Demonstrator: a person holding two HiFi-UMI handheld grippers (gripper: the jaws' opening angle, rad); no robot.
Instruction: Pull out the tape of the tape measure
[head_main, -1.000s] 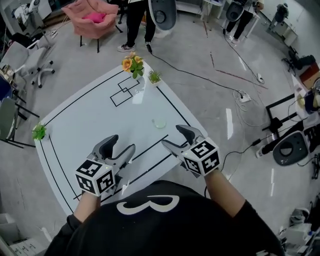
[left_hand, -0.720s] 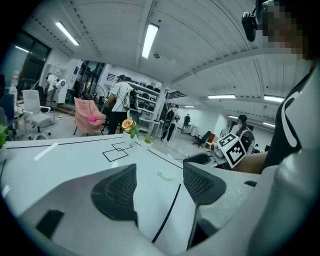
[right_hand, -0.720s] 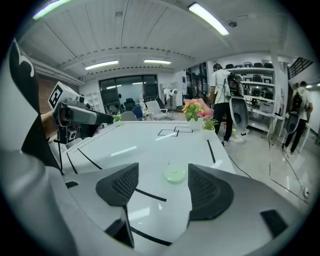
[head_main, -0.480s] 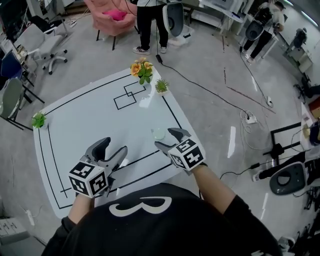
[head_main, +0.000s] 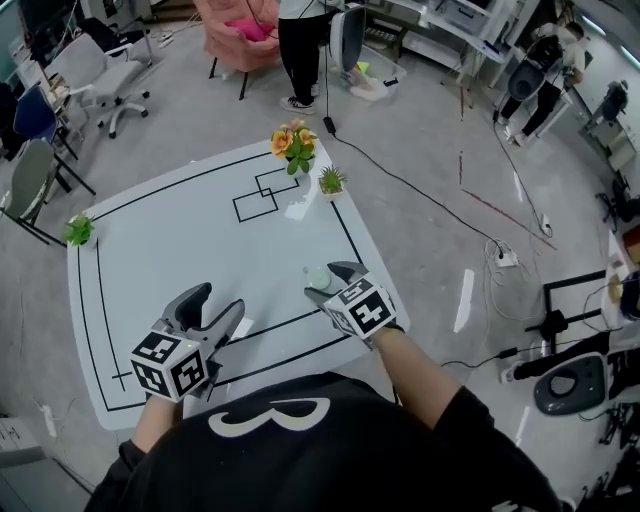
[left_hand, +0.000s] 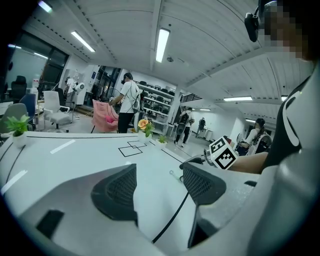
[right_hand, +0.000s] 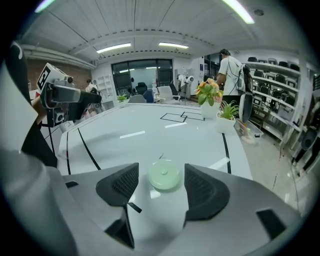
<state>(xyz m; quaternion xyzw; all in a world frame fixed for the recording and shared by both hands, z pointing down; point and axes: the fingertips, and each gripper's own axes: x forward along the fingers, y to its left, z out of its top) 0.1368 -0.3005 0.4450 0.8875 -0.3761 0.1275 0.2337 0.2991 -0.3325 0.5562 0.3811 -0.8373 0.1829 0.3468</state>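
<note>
A small round pale-green tape measure lies flat on the white table, with a short thin pull tab pointing away from it. In the head view the tape measure sits just beyond my right gripper, partly hidden by the jaws. My right gripper is open, its jaws standing on either side of the disc and not touching it. My left gripper is open over the table's near left part, with nothing between its jaws; it appears as left gripper in its own view.
A vase of orange flowers and a small potted plant stand at the table's far edge, another small plant at the far left corner. Black lines mark the tabletop. A person, chairs and cables occupy the floor beyond.
My right gripper has moved forward to the tape measure, which now lies between its jaws. My left gripper has stayed over the near left part of the table.
</note>
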